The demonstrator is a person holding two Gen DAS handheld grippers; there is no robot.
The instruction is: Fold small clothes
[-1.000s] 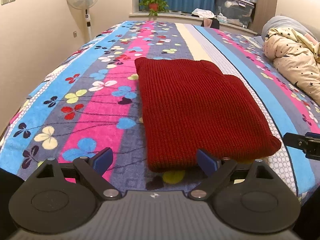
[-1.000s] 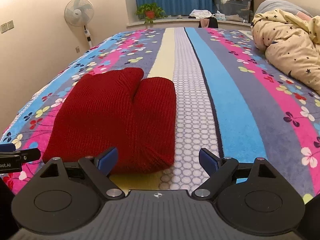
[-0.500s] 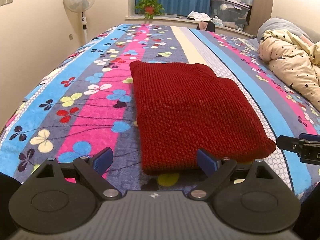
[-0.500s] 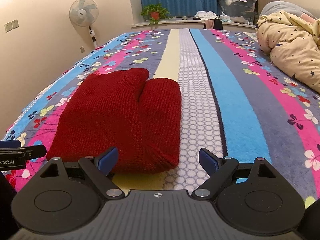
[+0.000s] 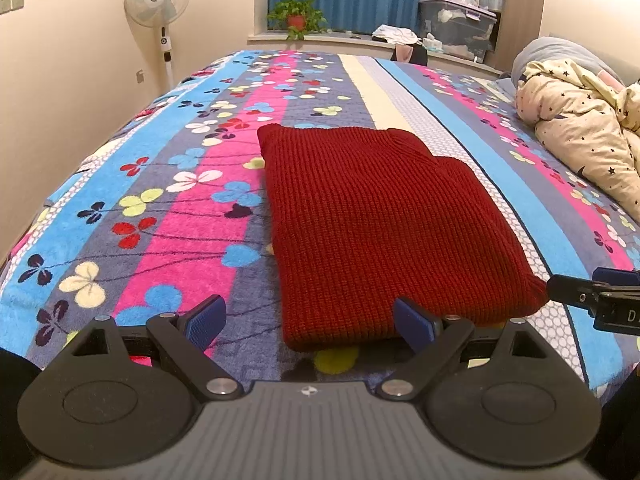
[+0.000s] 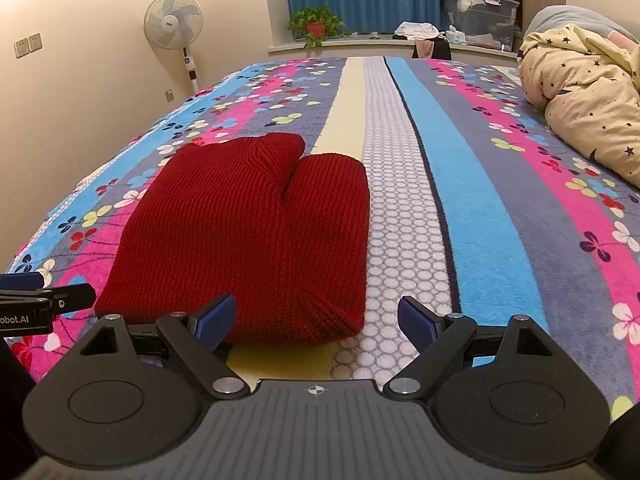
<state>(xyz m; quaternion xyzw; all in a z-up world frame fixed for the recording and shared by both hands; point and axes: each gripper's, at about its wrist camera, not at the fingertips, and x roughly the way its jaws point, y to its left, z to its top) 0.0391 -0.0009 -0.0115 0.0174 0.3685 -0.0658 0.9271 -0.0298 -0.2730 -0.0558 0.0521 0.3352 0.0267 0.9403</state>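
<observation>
A dark red knitted sweater (image 5: 380,224) lies folded into a rectangle on the striped, flowered bedspread (image 5: 180,208). In the right wrist view the same sweater (image 6: 248,240) shows a folded sleeve along its right side. My left gripper (image 5: 310,322) is open just short of the sweater's near edge, with nothing between its blue pads. My right gripper (image 6: 316,318) is open too, in front of the sweater's near right corner and holding nothing. The right gripper's tip (image 5: 592,296) shows at the right edge of the left wrist view.
A cream quilt with stars (image 5: 588,124) is heaped at the right of the bed. A standing fan (image 5: 158,4) is by the left wall. A potted plant (image 5: 296,20) and storage boxes (image 5: 456,24) sit on the far sill before blue curtains.
Both grippers have drawn back a little and risen; the sweater looks slightly further away in both views. The sweater itself has not moved. Both grippers stay open.
</observation>
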